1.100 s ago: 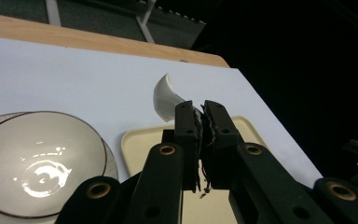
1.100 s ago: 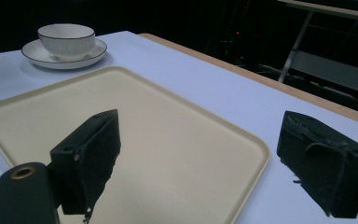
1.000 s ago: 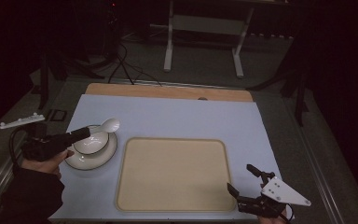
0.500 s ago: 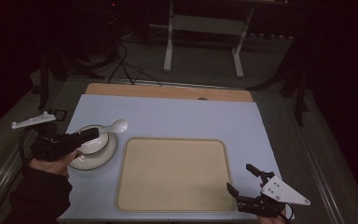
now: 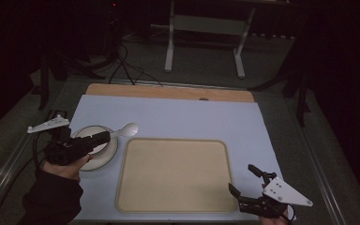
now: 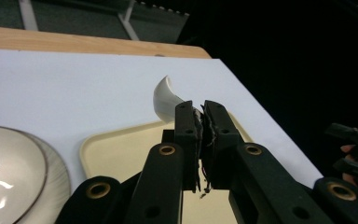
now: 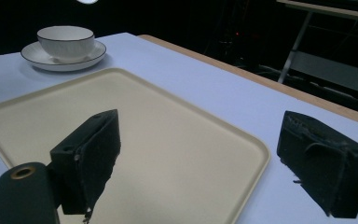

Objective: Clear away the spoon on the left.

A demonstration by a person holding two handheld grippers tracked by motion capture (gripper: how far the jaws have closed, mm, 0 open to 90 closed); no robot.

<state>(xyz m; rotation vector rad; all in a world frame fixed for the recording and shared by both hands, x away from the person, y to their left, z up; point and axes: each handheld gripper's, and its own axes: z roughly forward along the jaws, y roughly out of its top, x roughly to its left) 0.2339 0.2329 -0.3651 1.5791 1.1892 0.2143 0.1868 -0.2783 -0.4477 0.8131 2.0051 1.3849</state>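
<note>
1. The cream tray [image 5: 173,174] lies flat and bare in the middle of the pale blue table cover [image 5: 243,123], exactly as it did a second ago; nothing rests on it.
2. The saucer [image 5: 104,158] with its black-rimmed cup [image 7: 65,41] sits just left of the tray, unmoved over the last second.
3. The left gripper [image 5: 104,136] has travelled right across the cup and now hangs over the saucer's right edge; its jaws are clamped tight on the handle of the white ceramic spoon [image 5: 127,130], as the left gripper view shows.
4. The spoon's bowl has moved with it, from above the cup to the strip between saucer and tray; it is lifted clear of the table, so I judge it is being carried towards the tray.
5. The right gripper [image 5: 245,186] has stayed put at the tray's near right corner, jaws spread wide and empty.
</note>
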